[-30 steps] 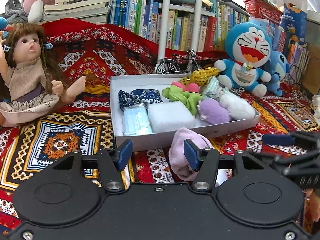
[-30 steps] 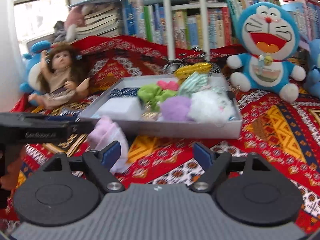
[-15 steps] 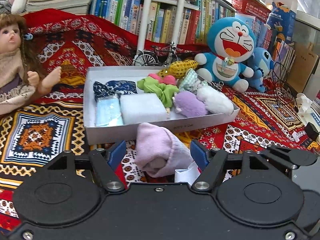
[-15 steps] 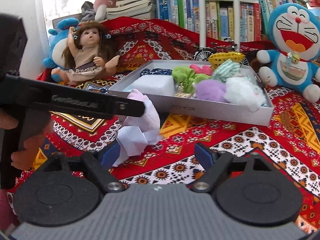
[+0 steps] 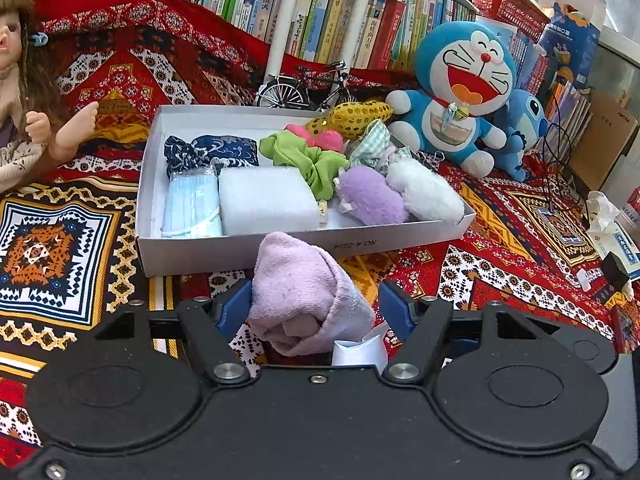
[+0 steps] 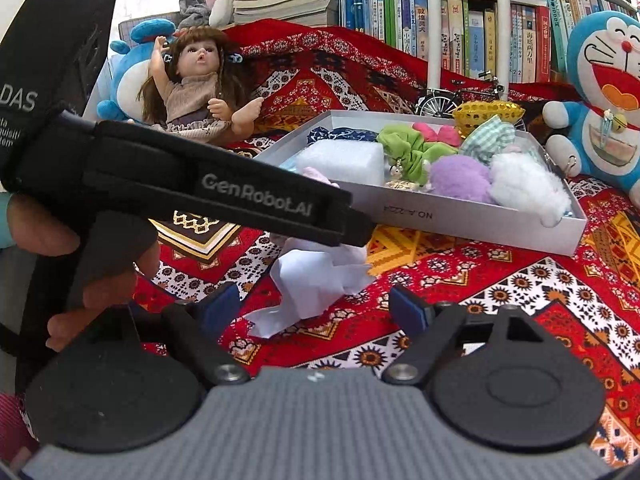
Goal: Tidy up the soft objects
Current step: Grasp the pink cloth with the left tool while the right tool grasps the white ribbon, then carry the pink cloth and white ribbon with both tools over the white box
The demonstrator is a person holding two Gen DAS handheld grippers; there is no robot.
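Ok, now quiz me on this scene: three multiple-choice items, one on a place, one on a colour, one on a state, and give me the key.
1. Where is the pink towel relative to the white box?
A. Inside it
B. Outside, on the patterned cloth in front of its near wall
C. Behind it, by the books

2. What colour is the fluffy ball next to the white fluffy ball in the box?
A. Orange
B. Black
C. Purple

3. What state is the right claw in?
A. Open, gripping nothing
B. Shut on a sponge
C. Shut on a doll

Key: 1 B, the towel sits on the cloth below the box's front wall. 2 C, it is plainly purple. 3 A, both blue pads stand wide apart and press on nothing.
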